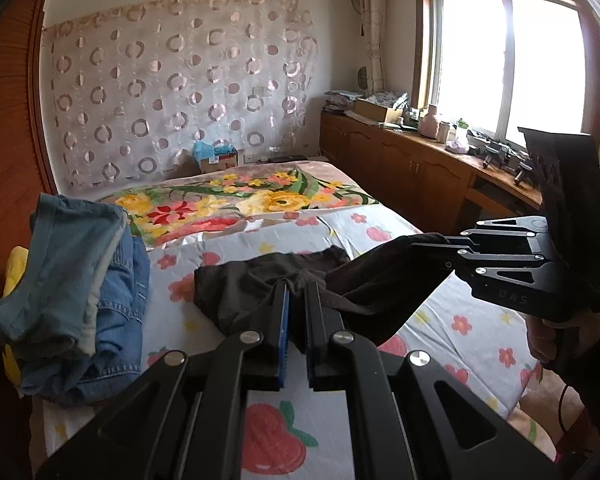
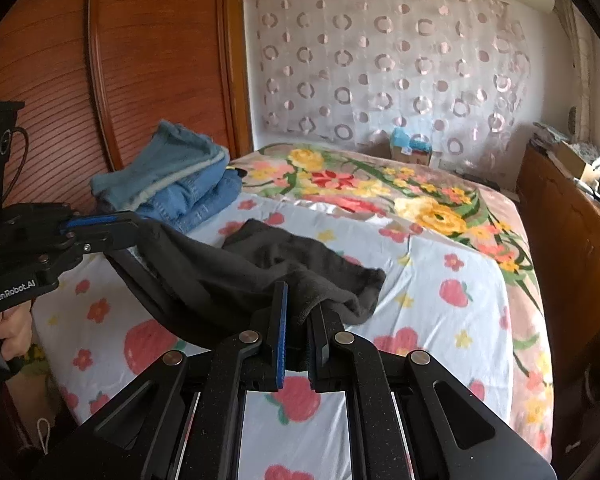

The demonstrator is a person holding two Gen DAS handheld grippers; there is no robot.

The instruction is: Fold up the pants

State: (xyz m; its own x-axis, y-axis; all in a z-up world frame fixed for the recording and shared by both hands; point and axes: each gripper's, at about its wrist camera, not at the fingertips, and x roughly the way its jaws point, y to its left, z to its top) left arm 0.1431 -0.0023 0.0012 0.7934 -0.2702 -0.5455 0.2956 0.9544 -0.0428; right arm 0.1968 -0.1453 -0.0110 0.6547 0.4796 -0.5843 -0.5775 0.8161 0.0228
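Stretching across the middle of both views, dark pants [image 1: 284, 276] are hanging between two handheld grippers above a bed [image 1: 380, 224], with the far part of the cloth lying bunched on the sheet.

In the left wrist view, the left gripper [image 1: 295, 286] is filling the lower centre of the frame, its jaws pinching a gathered edge of the pants. The right gripper [image 1: 424, 246] is reaching in from the right edge, its jaws closed on the other end of the same edge, and a hand [image 1: 548, 340] is gripping its handle at lower right.

In the right wrist view, the right gripper is sitting at lower centre, jaws pressed onto a fold of the dark cloth, while the left gripper is entering from the left edge with the pants draped from its tip.

A stack of folded jeans [image 1: 88, 292] is resting at the left of the bed, apart from the pants. A floral quilt [image 1: 236, 200] is covering the far half of the bed, below a curtain [image 1: 180, 92] patterned with circles. A window [image 1: 504, 60] is glowing at upper right.
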